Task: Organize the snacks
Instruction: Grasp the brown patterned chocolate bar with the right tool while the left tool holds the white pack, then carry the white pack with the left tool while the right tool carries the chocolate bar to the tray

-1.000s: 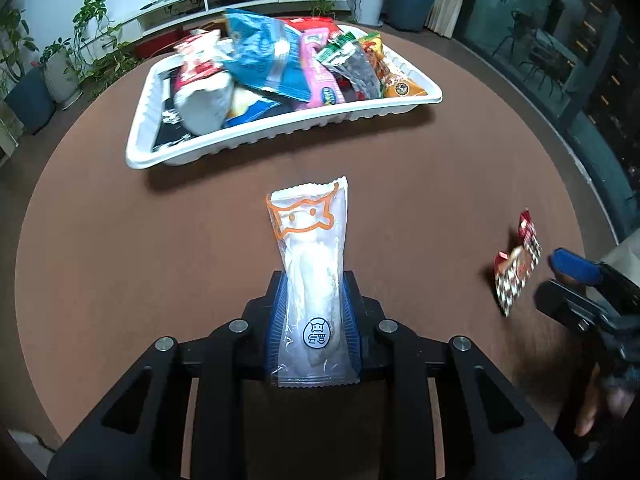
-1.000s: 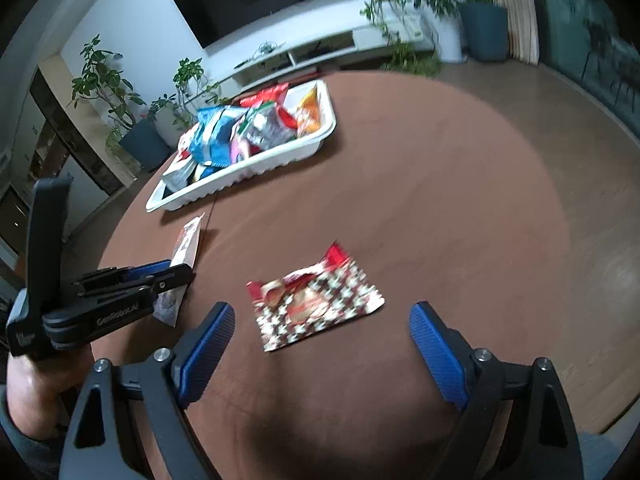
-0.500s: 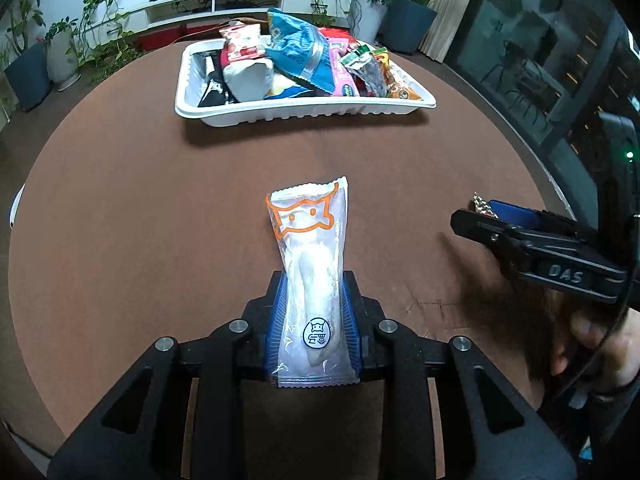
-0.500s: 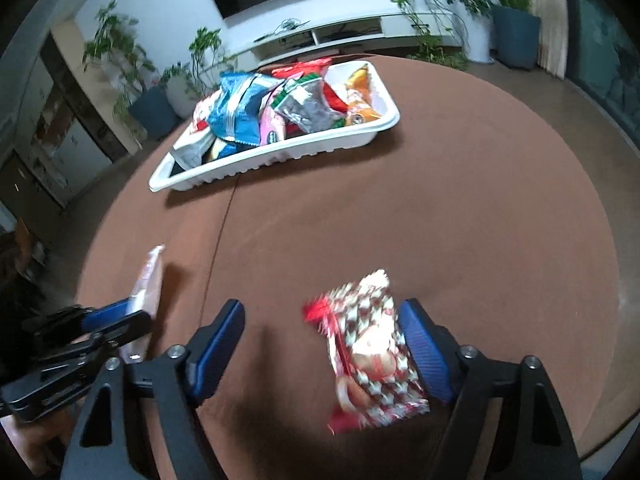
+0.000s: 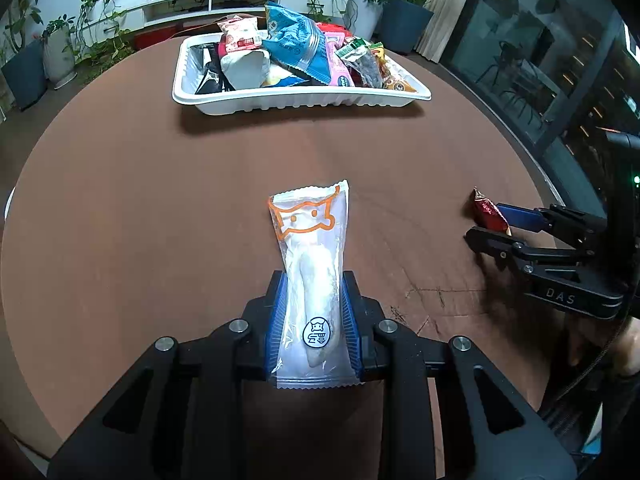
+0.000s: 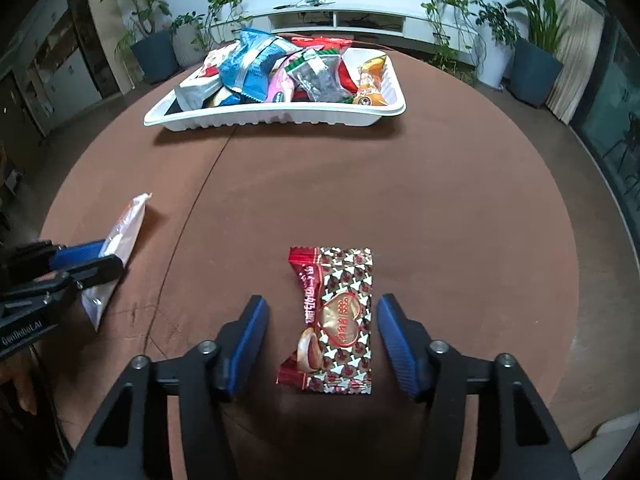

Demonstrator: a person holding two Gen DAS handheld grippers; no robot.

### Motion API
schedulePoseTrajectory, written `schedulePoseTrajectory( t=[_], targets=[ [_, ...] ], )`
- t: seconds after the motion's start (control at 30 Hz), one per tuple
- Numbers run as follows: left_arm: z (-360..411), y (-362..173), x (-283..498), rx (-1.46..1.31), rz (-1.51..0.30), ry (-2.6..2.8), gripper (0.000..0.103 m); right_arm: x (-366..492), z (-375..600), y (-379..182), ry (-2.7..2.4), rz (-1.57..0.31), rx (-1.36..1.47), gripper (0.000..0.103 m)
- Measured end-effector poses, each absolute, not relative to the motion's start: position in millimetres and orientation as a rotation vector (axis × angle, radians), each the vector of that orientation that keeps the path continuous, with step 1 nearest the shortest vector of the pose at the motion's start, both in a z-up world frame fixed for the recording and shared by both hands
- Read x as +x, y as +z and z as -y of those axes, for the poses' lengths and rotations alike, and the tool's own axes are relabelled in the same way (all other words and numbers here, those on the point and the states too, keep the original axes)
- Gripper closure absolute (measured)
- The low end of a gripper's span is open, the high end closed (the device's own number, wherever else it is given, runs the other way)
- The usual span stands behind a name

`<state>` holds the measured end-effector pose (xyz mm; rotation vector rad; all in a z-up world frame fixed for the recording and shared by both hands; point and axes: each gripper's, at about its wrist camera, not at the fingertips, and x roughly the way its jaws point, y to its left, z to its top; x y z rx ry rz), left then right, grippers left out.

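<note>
My left gripper (image 5: pixel 313 280) is shut on a clear-and-white snack pack with an orange cat outline (image 5: pixel 310 256), held above the round brown table (image 5: pixel 120 208); it also shows in the right wrist view (image 6: pixel 120 236). My right gripper (image 6: pixel 320 320) is open, its blue pads either side of a red-and-gold patterned snack packet (image 6: pixel 338 320) that lies on the table without touching them. That packet's end shows in the left wrist view (image 5: pixel 486 212). A white tray (image 5: pixel 300 102) full of snack bags sits at the table's far side.
The tray (image 6: pixel 276 116) holds several bags: blue, pink, dark, orange. Potted plants (image 6: pixel 148 40), a white media shelf (image 6: pixel 340 20) and a wall screen stand beyond the table. Glass walls lie at the right.
The right gripper has swung to line up with the red-and-gold packet, which now lies lengthwise between its open pads. The left gripper keeps hold of the white pack, with the tray now nearer centre.
</note>
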<state>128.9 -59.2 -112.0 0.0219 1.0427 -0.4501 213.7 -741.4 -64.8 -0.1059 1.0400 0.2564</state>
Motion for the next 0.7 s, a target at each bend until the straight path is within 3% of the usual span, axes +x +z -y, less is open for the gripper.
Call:
schedulePoseTrajectory(
  t=[0.03, 0.1, 0.17, 0.7],
  targets=[
    [59.1, -111.6, 129.0, 0.022, -1.042, -0.448, 0.079, 212.8, 741.8, -64.3, 0.261, -1.040, -0.103, 0.054],
    [59.0, -111.2, 129.0, 0.021, -1.040, -0.447, 0.079, 214.0, 744.6, -63.0, 0.263, -1.043, -0.098, 0.071],
    [59.4, -110.5, 128.3, 0.020, -1.040, -0.450, 0.079, 214.8, 749.5, -61.9, 0.272, -1.047, -0.068, 0.077],
    [50.3, -95.4, 126.3, -0.071, -1.010, -0.472, 0.079, 212.0, 774.9, -38.9, 0.345, -0.978, 0.186, 0.082]
  ],
)
